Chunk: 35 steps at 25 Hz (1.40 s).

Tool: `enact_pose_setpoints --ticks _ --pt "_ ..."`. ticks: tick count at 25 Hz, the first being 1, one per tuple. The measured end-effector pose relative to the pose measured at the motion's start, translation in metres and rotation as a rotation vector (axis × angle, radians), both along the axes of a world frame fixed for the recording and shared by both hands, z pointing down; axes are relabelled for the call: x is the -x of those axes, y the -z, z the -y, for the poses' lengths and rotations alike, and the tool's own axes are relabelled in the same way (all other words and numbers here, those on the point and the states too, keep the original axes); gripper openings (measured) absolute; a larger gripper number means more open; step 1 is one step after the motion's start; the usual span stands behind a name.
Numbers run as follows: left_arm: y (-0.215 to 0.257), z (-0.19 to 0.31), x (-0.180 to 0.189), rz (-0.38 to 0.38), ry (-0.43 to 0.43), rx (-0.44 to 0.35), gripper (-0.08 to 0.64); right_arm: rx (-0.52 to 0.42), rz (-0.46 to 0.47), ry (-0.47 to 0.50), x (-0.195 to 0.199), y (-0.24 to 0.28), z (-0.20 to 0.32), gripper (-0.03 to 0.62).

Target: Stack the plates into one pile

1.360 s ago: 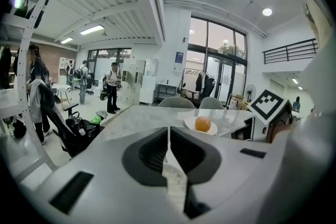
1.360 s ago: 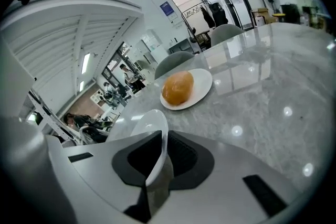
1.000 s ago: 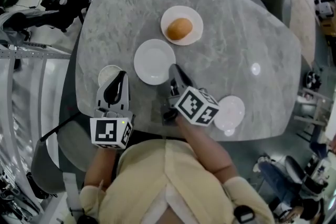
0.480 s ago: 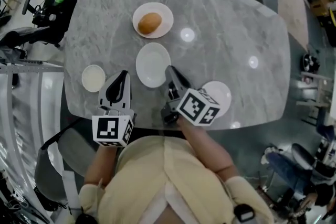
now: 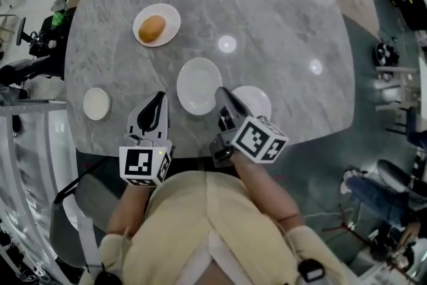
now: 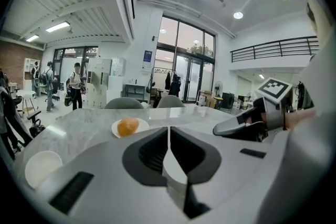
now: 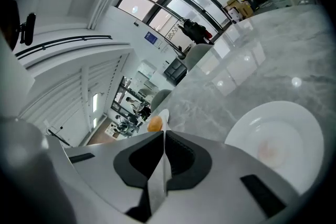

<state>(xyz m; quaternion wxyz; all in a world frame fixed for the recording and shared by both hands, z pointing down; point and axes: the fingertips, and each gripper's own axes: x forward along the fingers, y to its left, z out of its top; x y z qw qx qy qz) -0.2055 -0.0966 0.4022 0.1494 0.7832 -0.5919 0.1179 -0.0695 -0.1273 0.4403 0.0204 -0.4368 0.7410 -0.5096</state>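
Grey marble worktop [image 5: 287, 10], viewed from its near edge. Left claw [image 5: 159, 96] and right claw [image 5: 221, 91] both hover just inside that edge, each with jaws together and nothing between them. Between the two claws lies the centre plate [image 5: 199, 85], white and empty. The second plate [image 5: 257, 100] lies just beside it, partly behind the right claw. The small plate [image 5: 97, 103] sits near the left edge, well apart. Toward the far left corner, the far plate [image 5: 168, 13] carries a bun [image 5: 153, 28]. No plates stacked yet.
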Motion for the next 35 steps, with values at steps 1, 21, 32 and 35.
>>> enact_pose_setpoints --ticks 1,21,32,35 --pt "-0.001 0.000 -0.009 -0.003 -0.012 0.002 0.008 0.001 0.003 -0.006 -0.008 0.001 -0.002 0.012" --pt "-0.014 -0.003 -0.117 -0.006 -0.149 0.022 0.008 0.003 0.011 -0.152 -0.132 -0.005 -0.034 0.013" --pt "-0.023 -0.005 -0.149 -0.002 -0.176 0.039 0.008 0.052 0.050 -0.202 -0.164 -0.027 -0.045 0.012" --pt "-0.023 -0.006 -0.151 0.002 -0.173 0.043 0.008 0.071 0.038 -0.211 -0.169 -0.036 -0.047 0.012"
